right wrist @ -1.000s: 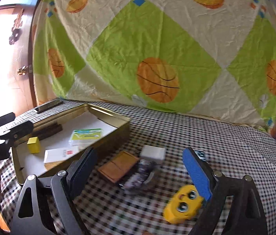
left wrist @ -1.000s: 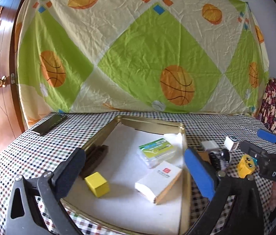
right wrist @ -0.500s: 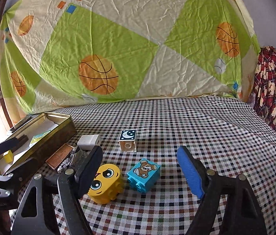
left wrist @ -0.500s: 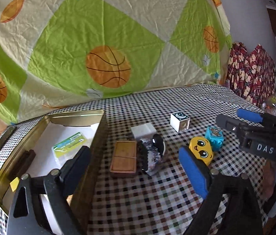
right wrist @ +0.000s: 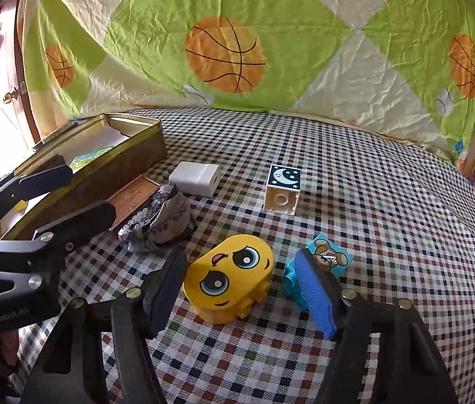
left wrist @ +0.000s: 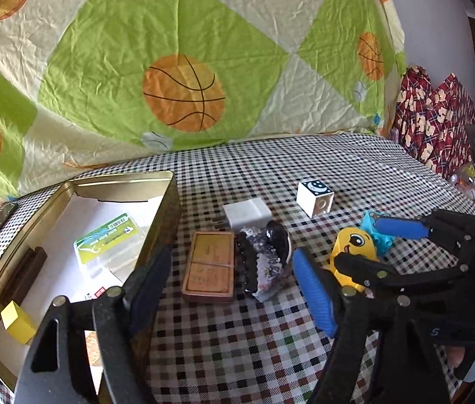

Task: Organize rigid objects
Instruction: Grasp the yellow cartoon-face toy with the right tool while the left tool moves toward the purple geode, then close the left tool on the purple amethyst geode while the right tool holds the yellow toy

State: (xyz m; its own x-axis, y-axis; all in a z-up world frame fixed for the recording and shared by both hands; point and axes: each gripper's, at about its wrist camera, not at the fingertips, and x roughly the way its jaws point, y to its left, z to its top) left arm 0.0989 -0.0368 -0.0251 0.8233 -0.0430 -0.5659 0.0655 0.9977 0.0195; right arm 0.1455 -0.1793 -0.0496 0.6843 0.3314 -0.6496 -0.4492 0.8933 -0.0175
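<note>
In tin: four items | loose: six | right gripper closing round yellow face block, untouched | left gripper closing, empty

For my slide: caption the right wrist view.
Right gripper closing around a yellow face block on the checkered tablecloth.

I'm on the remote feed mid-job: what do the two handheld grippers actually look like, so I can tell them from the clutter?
Both look alike: matte black plastic frames with silver rivets. The right gripper carries one blue ribbed finger pad; its other finger looks dark. The left gripper matches, with the same blue ribbed pad. Faint pale lettering marks the left gripper's body in the right wrist view. No cables or sleeves show.
</note>
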